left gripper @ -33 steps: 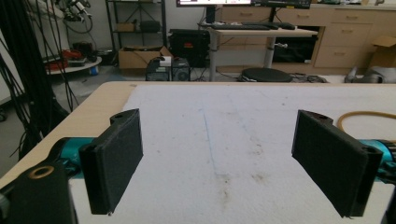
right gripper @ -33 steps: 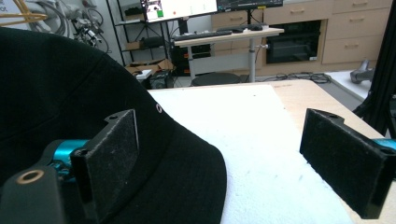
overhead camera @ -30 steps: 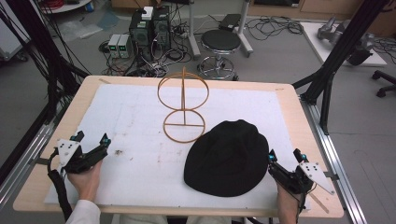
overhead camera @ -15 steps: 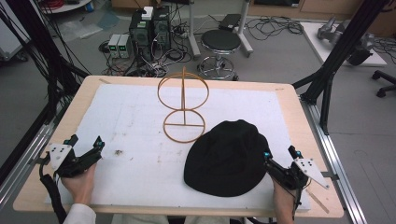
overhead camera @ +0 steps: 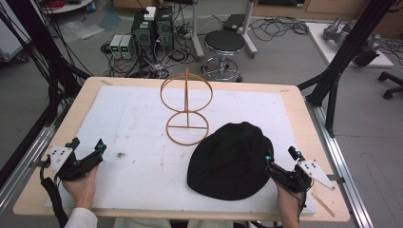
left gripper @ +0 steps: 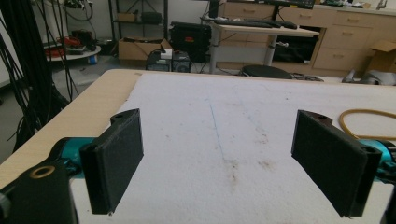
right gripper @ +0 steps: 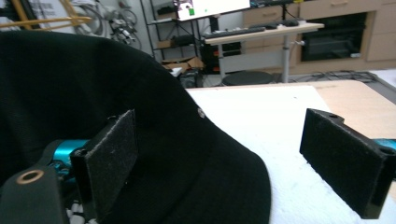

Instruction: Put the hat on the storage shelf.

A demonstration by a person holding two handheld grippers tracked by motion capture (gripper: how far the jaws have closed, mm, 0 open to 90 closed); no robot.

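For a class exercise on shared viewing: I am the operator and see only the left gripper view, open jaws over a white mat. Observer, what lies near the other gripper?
Observer: A black hat lies on the mat, right beside the right gripper.
Operator: Is that gripper holding it?
Observer: No. Its jaws stand open, with the hat's brim between them.
Operator: What is the yellow curve at my right edge?
Observer: The base ring of a wooden hat stand, upright behind the hat.

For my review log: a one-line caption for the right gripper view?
Right gripper, jaws open, at the brim of a black hat lying on the white mat.
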